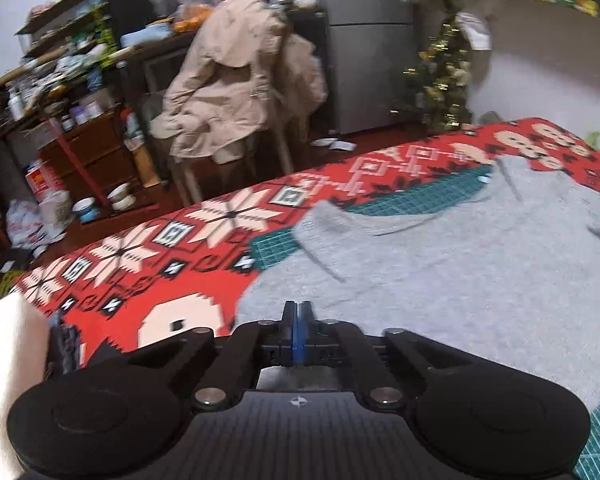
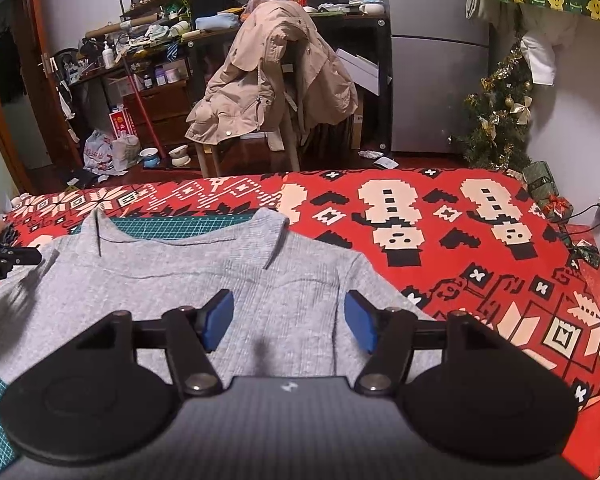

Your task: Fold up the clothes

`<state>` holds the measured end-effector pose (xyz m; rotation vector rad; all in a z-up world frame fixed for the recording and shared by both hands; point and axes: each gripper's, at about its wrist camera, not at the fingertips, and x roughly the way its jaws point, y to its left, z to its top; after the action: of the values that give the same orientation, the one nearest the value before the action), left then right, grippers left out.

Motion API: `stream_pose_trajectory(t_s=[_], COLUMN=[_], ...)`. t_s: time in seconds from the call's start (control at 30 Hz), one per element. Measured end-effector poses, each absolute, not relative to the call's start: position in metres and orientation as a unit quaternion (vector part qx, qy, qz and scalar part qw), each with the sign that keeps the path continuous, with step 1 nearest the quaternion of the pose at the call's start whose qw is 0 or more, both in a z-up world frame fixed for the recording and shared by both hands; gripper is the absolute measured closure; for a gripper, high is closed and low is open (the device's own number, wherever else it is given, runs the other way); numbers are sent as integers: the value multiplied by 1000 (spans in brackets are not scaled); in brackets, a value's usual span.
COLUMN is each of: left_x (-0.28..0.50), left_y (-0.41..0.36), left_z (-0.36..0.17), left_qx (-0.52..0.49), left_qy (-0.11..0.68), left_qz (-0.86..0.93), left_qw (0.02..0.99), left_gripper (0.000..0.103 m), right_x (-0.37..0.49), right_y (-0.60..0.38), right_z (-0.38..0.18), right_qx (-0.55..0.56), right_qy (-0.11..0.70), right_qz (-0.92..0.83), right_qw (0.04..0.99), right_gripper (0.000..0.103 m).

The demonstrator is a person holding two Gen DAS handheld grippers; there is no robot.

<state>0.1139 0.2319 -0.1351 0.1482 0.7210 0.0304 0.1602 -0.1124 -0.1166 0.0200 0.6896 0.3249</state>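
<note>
Nearest the left wrist camera, the left tool (image 1: 299, 310) is clenched, its blue pads pressed together with no cloth visibly between them, hovering over the near edge of a grey knit sweater (image 1: 460, 264). That sweater lies spread flat on a green cutting mat (image 1: 420, 196) atop a red patterned blanket (image 1: 148, 264), collar toward twelve o'clock. From the right wrist view, the right tool (image 2: 288, 318) stands released, jaws wide above the sweater's (image 2: 204, 264) chest. Beyond, at twelve o'clock, a beige jacket (image 2: 268, 76) drapes over a chair.
</note>
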Motion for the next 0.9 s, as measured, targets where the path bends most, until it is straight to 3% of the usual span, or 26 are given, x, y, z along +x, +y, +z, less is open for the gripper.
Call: stream_pose_trajectory(t_s=[0.27, 0.4, 0.53, 0.67, 0.9], left_x=[123, 125, 128, 126, 103], left_y=[232, 232, 235, 235, 238], left_z=[-143, -144, -144, -142, -121], left_qx=[63, 56, 46, 37, 31], left_qy=[377, 385, 392, 387, 329], left_qz=[-2, -7, -9, -9, 19], left_qw=[924, 921, 919, 921, 944], left_gripper=[94, 87, 88, 103, 103], right_x=[157, 156, 156, 154, 152], right_y=[-111, -113, -114, -113, -115], right_z=[-117, -116, -117, -118, -116], right_qx=[9, 11, 10, 12, 14], right_qy=[337, 338, 340, 342, 340], right_qz=[163, 162, 162, 163, 164], right_qw=[927, 927, 926, 925, 926], right_gripper=[36, 35, 35, 35, 34])
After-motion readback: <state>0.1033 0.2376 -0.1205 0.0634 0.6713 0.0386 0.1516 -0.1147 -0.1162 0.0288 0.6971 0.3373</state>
